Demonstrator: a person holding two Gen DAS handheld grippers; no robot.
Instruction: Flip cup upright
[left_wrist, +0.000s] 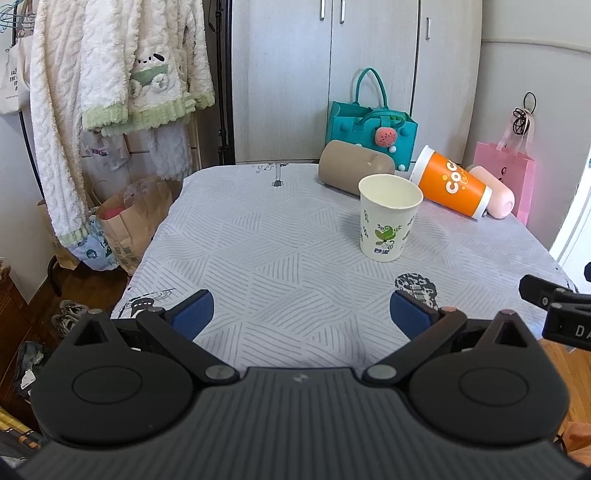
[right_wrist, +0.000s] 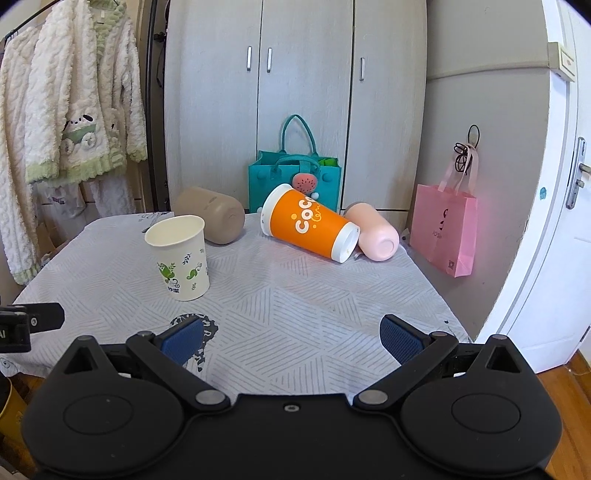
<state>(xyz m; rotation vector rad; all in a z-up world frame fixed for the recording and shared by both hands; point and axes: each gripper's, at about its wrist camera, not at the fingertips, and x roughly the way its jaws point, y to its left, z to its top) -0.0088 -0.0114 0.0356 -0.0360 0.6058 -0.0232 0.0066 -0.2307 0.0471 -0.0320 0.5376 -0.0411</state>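
**Paper cup upright on the desk, both grippers released**

Grey wardrobe doors (right_wrist: 306, 92) close off the back of the room, with fluffy white robes (left_wrist: 110, 74) hanging to the left and a white door (right_wrist: 554, 221) to the right. Before them a desk (left_wrist: 277, 258) wears a pale cloth printed with striped triangles.

On it the paper cup (left_wrist: 388, 216), white with green leaf prints, stands upright with its mouth open to the top, alone in the middle of the far half. Behind it three vessels lie on their sides: a tan tumbler (left_wrist: 354, 166), an orange cup (right_wrist: 308, 223) with white lettering, and a pink bottle (right_wrist: 373, 230) touching the orange cup's end. A teal felt bag (right_wrist: 293, 177) stands at the desk's back edge, and a pink paper bag (right_wrist: 445, 229) hangs on the wall.

The left gripper (left_wrist: 301, 315) hovers over the near edge, blue pads wide apart and grasping nothing. The right gripper (right_wrist: 291, 338) sits likewise, spread and unloaded, well short of the cups.
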